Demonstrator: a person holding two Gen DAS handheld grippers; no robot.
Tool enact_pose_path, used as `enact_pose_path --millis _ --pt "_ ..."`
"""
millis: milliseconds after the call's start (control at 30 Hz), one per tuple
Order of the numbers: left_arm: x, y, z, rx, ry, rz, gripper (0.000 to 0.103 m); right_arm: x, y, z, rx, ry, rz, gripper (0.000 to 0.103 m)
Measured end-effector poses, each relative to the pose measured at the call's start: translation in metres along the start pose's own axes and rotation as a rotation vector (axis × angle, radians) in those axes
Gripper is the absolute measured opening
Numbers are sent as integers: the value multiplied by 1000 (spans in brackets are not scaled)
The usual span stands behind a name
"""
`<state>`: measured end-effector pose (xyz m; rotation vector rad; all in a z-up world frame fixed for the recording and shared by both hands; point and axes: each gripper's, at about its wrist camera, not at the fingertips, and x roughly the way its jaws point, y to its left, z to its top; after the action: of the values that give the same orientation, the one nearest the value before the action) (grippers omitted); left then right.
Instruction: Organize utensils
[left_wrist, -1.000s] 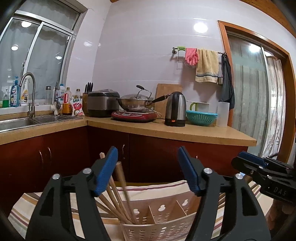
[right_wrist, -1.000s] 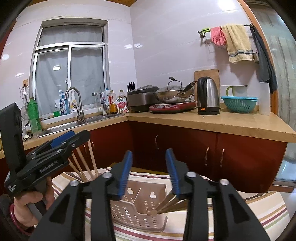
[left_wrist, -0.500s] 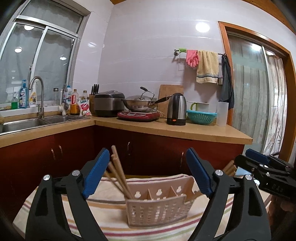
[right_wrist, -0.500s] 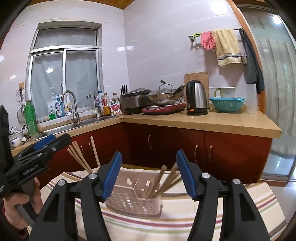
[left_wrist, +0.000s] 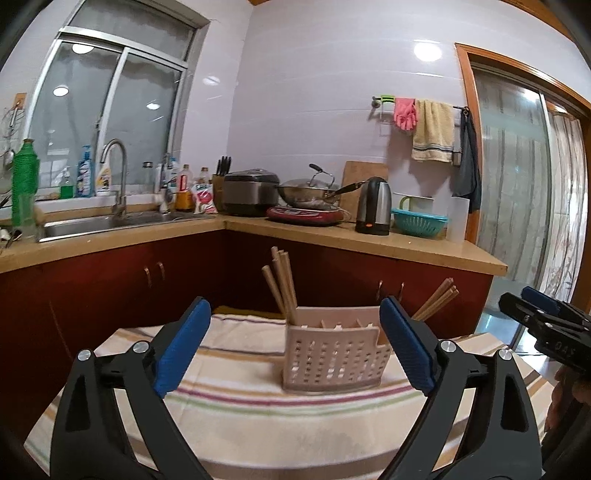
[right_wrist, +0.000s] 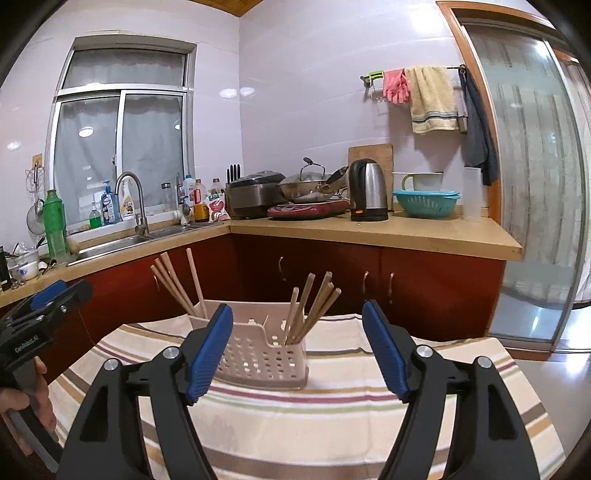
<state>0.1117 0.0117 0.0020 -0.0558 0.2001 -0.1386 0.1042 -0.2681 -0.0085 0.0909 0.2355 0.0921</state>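
The pink holder (left_wrist: 332, 354) stands on the striped cloth (left_wrist: 258, 413) that covers the surface, and it sits straight ahead of both grippers. One bunch of chopsticks (left_wrist: 282, 284) pokes up from its left end and leans left. A second bunch of chopsticks (right_wrist: 314, 308) pokes up from its right end and leans right. Both bunches have their long way going up and down, with the tips inside the holder. The middle slots look empty from here. The left gripper (left_wrist: 295, 339) is spread wide and holds nothing, and the holder shows in the gap between its blue pads. The right gripper (right_wrist: 297, 345) is wide apart too and holds nothing. Both hang back from the holder, not touching it, and neither looks clearly nearer. I think the sorting is nearly done, since no loose sticks lie on the cloth that I can see.
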Motion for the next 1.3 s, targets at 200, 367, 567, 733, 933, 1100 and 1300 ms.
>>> enact_pose_path --millis 200,367,567,733,933,1100,1300 --pt "-33 4 -6 -9 9 18 93 -29 4 -4 -9 -15 -16 78" --pt "-64 -1 -5 -2 -3 20 95 -56 7 -4 -11 -39 -26 82" --pt "-97 -12 -1 11 -33 1 97 -89 6 0 -7 -78 -41 84" --pt "-116 -20 3 15 -51 -18 98 -107 8 3 -14 -98 -44 84" --pt "-125 -30 1 45 -61 -16 98 -116 8 3 -20 -113 -52 85" --pt "-128 -30 -1 42 -58 -13 98 -119 9 1 -17 -116 -58 85" --pt "-128 -29 -1 35 -62 -10 98 -119 9 0 -20 -117 -57 85"
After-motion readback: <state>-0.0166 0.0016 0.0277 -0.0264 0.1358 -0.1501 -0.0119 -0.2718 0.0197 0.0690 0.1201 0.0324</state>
